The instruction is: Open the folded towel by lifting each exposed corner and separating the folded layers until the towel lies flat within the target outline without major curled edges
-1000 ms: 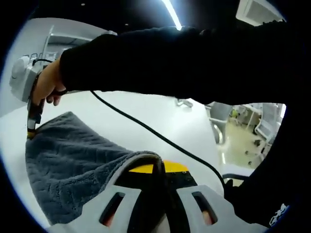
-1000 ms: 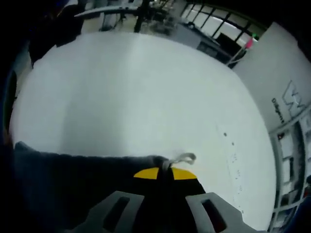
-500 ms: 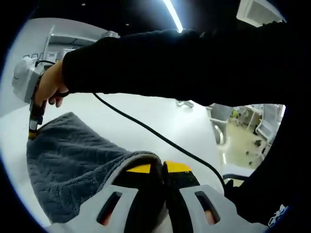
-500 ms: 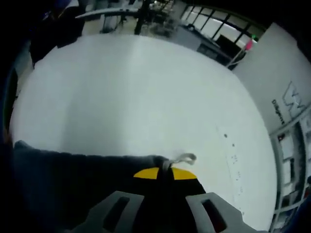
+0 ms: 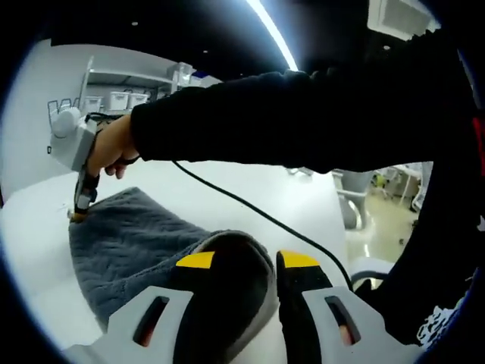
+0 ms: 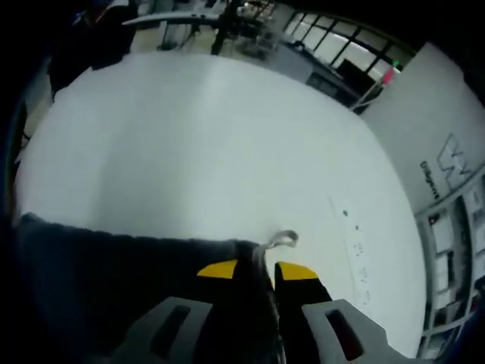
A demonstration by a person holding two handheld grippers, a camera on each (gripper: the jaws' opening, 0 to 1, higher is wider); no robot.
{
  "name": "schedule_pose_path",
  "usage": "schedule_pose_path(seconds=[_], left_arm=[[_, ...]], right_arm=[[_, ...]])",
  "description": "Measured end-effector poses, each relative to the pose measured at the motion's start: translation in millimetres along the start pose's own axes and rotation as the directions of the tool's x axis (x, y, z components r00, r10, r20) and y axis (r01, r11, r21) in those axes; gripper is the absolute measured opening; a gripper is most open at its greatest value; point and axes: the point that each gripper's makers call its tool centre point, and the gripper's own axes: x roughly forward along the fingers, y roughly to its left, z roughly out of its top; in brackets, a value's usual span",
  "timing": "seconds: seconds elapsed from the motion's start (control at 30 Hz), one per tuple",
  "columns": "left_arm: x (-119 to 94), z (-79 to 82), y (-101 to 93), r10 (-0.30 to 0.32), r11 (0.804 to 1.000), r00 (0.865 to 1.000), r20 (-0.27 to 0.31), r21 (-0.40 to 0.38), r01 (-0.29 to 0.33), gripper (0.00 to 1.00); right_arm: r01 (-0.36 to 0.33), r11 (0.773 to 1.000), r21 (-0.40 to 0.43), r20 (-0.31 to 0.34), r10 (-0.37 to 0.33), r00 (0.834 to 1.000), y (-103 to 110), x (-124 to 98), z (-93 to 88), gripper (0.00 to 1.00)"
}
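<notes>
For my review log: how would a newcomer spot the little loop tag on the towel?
Start at the wide white table in the right gripper view, then follow the dark grey towel along its upper edge to the corner between the right gripper jaws. The pale fabric loop sticks up there, far lighter than the towel.

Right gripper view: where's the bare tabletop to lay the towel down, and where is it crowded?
Free: the white table beyond the towel edge, out to its far rim, and rightward to the small marks. Crowded: the near strip, under the towel and the right gripper. In the left gripper view, the cable and sleeve cross above the table.
</notes>
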Motion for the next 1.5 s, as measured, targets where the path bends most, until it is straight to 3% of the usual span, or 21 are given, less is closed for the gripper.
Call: schedule_pose_path(seconds=[0.13,0.37,0.5,0.7,0.93,1.0,1.07,1.13,1.23,1.33,1.43,1.5], left_arm=[[-14,0.0,12.7,0.060,0.998,0.998,0.008,0.001,-0.060,0.31],[-30,-13.4,41.1,0.169,0.986,0.985,-0.011,-0.007,-0.169,0.33],[-38,-22.9,53.9,0.222,0.975,0.974,-0.033,0.005,-0.222,0.35],[-54,-23.6,63.6,0.268,0.963,0.963,-0.024,-0.011,-0.269,0.35],[-67,-29.2,74.0,0.328,0.945,0.945,-0.023,-0.017,-0.328,0.44],[-71,-27.6,78.8,0.358,0.934,0.934,-0.014,-0.011,-0.358,0.57],[-74,-27.6,82.7,0.379,0.925,0.925,-0.014,-0.009,-0.379,0.80],[-78,-27.5,90.0,0.422,0.906,0.906,-0.005,-0.003,-0.422,1.00],[-92,-26.2,100.3,0.495,0.868,0.869,0.005,-0.059,-0.494,1.00],[-103,-20.7,105.9,0.526,0.845,0.850,0.033,-0.130,-0.518,1.00],[-110,-17.6,107.5,0.529,0.842,0.848,0.043,-0.155,-0.517,1.00],[-118,-11.2,111.1,0.560,0.821,0.824,0.080,-0.180,-0.541,1.00]], right_arm=[[0.006,1.000,0.016,0.009,-0.007,1.000,-5,-9,2.3,0.33],[0.004,0.999,0.043,0.038,-0.006,0.999,0,-28,9.5,0.51],[0.009,0.999,0.043,0.053,-0.011,0.999,3,-36,12.3,0.52],[0.025,0.999,0.045,0.060,-0.028,0.998,1,-43,14.4,0.52],[0.030,0.998,0.059,0.083,-0.035,0.996,-3,-49,29.9,0.57],[0.001,0.997,0.074,0.094,-0.008,0.995,3,-50,35.7,0.68],[-0.020,0.996,0.088,0.109,0.010,0.994,8,-50,42.0,0.93],[-0.085,0.993,0.084,0.106,0.076,0.991,22,-50,44.9,1.00],[-0.119,0.991,0.064,0.114,0.111,0.987,33,-51,49.2,1.00],[-0.128,0.990,0.053,0.115,0.121,0.986,35,-51,50.8,1.00],[-0.120,0.992,0.032,0.114,0.115,0.987,37,-55,50.1,1.00],[-0.114,0.993,0.027,0.122,0.110,0.986,37,-60,51.7,1.00]])
